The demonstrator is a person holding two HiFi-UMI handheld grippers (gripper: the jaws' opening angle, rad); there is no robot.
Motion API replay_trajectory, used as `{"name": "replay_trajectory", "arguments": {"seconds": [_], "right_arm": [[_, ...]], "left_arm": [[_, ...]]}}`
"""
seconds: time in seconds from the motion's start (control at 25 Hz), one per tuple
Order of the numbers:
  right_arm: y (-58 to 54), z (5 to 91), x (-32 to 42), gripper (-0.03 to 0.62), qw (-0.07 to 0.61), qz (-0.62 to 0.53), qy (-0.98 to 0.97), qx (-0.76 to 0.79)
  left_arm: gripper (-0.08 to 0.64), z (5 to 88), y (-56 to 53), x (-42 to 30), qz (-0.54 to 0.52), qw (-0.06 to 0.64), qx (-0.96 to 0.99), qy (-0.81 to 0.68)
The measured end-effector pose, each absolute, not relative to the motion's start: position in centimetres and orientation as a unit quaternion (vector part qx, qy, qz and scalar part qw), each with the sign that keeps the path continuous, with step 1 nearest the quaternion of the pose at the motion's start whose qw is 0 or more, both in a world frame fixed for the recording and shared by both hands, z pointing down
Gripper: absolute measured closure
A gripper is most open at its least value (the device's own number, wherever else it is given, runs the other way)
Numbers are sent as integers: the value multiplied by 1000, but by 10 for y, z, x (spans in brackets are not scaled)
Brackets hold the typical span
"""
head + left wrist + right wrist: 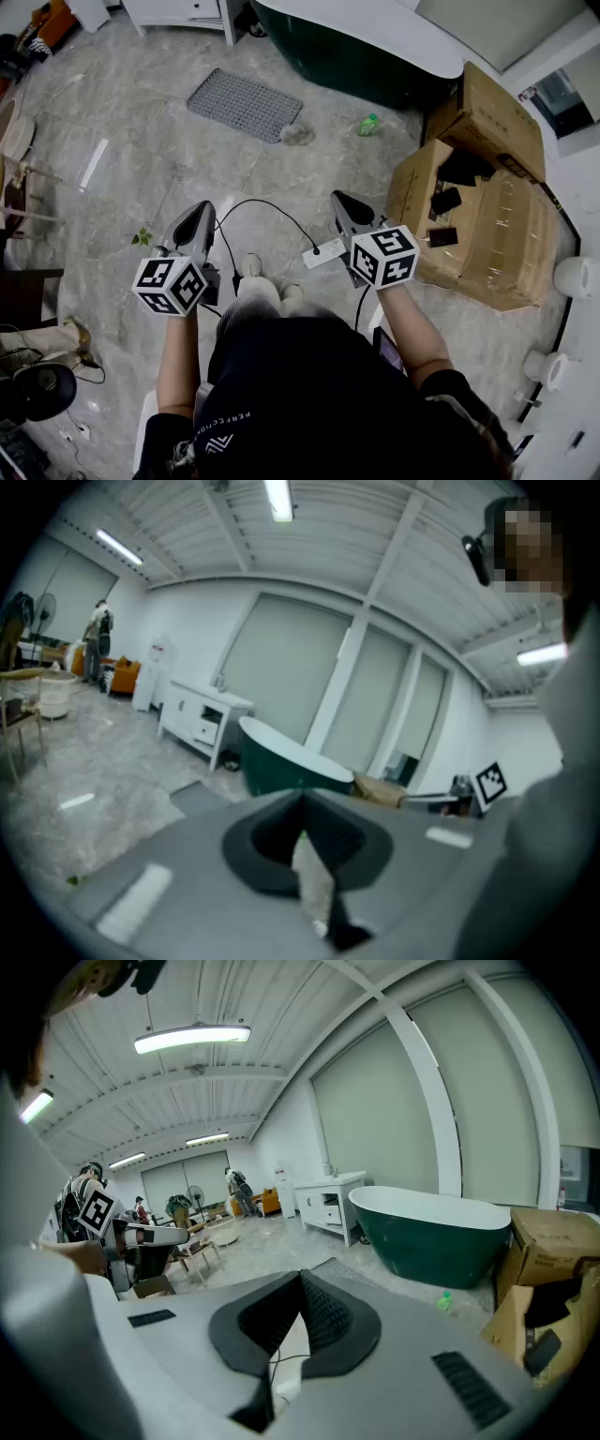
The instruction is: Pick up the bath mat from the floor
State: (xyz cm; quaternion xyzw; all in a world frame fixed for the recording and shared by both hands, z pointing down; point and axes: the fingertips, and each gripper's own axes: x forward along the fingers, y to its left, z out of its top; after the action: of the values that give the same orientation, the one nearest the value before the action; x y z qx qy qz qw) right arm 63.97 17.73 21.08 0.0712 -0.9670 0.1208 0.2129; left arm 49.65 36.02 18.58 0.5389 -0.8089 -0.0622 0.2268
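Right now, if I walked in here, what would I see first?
The big dark green bathtub straight ahead would catch your eye first. A grey bath mat lies flat on the floor just in front of it, and open cardboard boxes sit to the right.

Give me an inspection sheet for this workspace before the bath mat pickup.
Surface: grey marbled floor.
Job's things: grey bath mat lies flat near the tub, untouched.
Clutter: green bottle, open cardboard boxes, crumpled item at the mat's corner.
Grippers: left hand-held gripper and right hand-held gripper both shut, empty, well short of the mat.
Cables: black cable arcs between the grippers.
Surroundings: dark green bathtub, white cabinet.
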Motion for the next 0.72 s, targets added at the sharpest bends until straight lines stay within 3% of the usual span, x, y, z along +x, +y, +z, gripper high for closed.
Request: {"name": "replay_trajectory", "arguments": {"seconds": [0.72], "right_arm": [[169, 215, 568, 594, 205, 166, -960, 88]], "left_arm": [[554, 185, 343, 418, -55, 231, 546, -803]]}}
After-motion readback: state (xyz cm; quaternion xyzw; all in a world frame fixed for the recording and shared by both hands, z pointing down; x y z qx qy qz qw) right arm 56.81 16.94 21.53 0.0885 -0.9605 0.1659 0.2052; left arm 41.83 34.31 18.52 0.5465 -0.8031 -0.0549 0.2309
